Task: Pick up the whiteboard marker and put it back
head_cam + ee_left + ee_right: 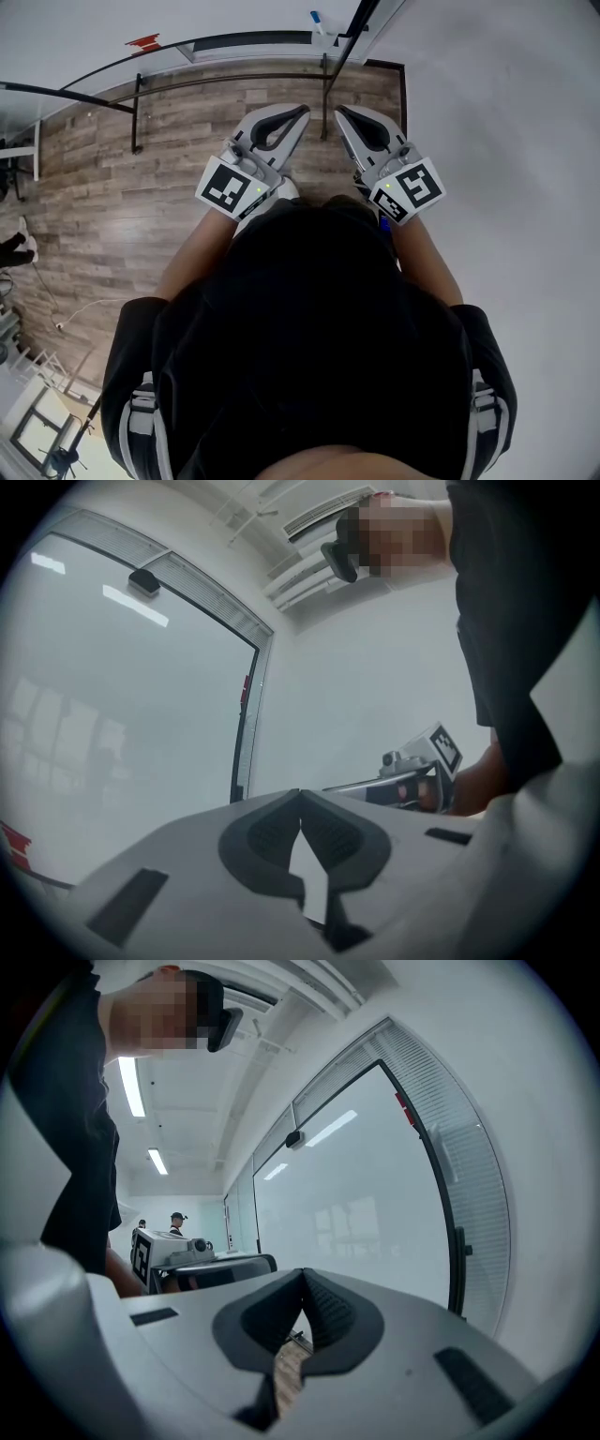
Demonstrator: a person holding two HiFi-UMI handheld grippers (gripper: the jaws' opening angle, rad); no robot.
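Both forearms are bent up in front of the chest. The left gripper (300,112) and right gripper (343,113) sit side by side, near each other, noses angled inward and aimed at the white board (84,37). Both are over the wood floor (103,187). Left jaws are pressed together with nothing between them, and the right jaws are the same. What looks like the marker (316,20), blue-tipped, sits up at the board beside its dark frame bar (361,21), well ahead of both grippers.
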